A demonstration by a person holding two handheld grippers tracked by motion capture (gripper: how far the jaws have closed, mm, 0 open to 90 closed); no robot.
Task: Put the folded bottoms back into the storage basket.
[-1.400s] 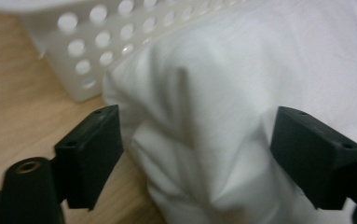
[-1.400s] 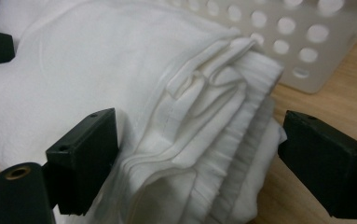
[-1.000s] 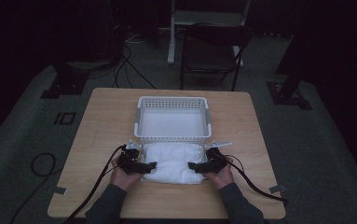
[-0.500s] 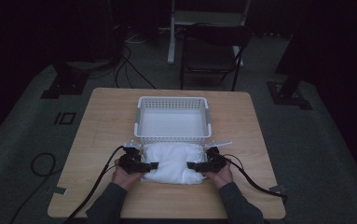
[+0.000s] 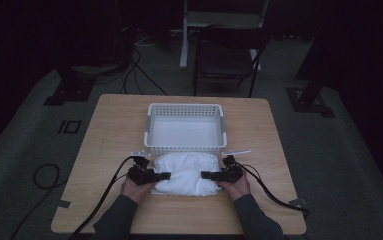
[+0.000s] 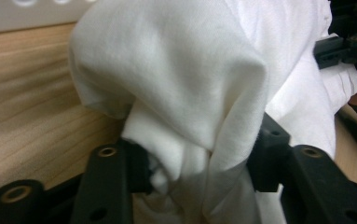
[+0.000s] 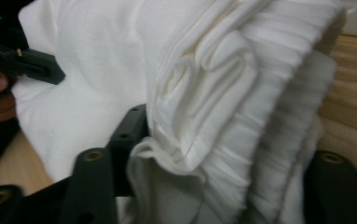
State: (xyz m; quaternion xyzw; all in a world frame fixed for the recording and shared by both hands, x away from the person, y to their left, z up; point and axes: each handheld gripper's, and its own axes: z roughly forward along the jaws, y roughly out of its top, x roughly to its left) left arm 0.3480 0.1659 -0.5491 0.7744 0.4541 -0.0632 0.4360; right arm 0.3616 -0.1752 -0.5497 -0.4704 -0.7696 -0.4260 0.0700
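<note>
Wooden table (image 5: 104, 140) in a dark room: white slotted basket (image 5: 185, 127) sits empty, folded white cloth (image 5: 186, 173) just before it. Both jaws have just been closing; left gripper (image 5: 166, 175) and right gripper (image 5: 205, 175) each pinch 1 cloth end.

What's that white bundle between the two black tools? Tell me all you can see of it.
The white cloth is a soft, folded bundle of fabric, thick with layers and wrinkles. It lies on the wooden table, just in front of the empty white basket. The left gripper pinches its left end, the right gripper its right end; both sets of jaws have just been closing and bunch the cloth between them. Ribbed folds show at the right end.
</note>
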